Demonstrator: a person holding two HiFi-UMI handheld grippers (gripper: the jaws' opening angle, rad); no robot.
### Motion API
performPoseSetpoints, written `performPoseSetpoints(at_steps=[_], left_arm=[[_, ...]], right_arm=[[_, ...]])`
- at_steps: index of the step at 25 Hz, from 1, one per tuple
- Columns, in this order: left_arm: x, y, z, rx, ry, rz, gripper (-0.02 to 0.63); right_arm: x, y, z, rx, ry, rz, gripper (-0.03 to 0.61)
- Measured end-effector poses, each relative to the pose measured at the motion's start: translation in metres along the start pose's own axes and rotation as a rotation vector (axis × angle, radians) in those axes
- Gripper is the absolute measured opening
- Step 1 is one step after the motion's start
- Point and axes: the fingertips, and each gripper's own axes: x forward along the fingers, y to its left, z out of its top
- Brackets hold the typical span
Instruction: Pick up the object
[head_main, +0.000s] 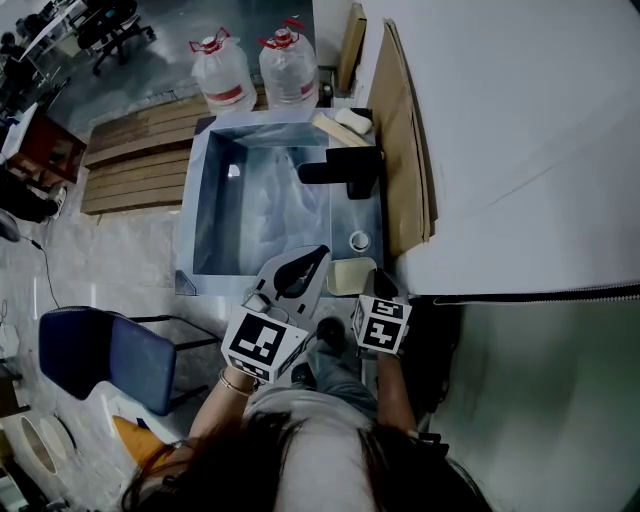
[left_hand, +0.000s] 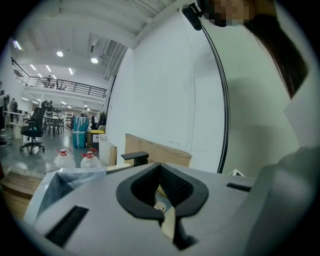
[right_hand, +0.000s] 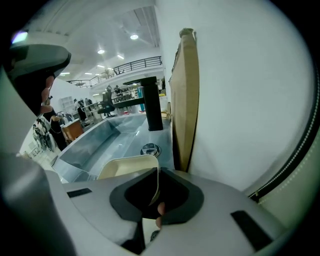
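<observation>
We hold the right gripper (right_hand: 152, 217) clamped on the near rim of a cream tray (right_hand: 127, 167), and the thin wall stands pinched between its 2 jaws. The tray sits on the flat ledge at the near right corner of the sink (head_main: 205, 200), near the round drain knob (head_main: 359, 241). Our left gripper (left_hand: 163, 216) has its jaws closed tip to tip with nothing between them. It hangs over the sink's near edge, just left of the tray. On the right, a sheet of cardboard (head_main: 405, 150) leans against the white wall (head_main: 520, 130) and runs along the sink's right edge, so we have little room on that side. The black tap (head_main: 345, 168) stands farther along the same ledge, reaching out over the sink. To the left the sink lies open and deep. Beyond its far edge stand 2 water bottles (head_main: 224, 75).
</observation>
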Motion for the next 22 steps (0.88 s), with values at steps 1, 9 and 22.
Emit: performPoseSetpoints(at_steps=[1,9,22], left_arm=[[-0.001,0.000,0.000,0.000,-0.002,0.000,0.008],[-0.012,-0.004,0.005,0.008,-0.015,0.008,0.008],[-0.034,-0.014,0.017,0.029,-0.051,0.010,0.008]], right_arm=[[-0.001,0.000,0.001,-0.003,-0.004,0.001,0.035],[-0.015,0.003,0.005,-0.011,-0.036,0.001,0.035],[-0.053,0.004,0.029,0.004,-0.145,-0.007,0.034]])
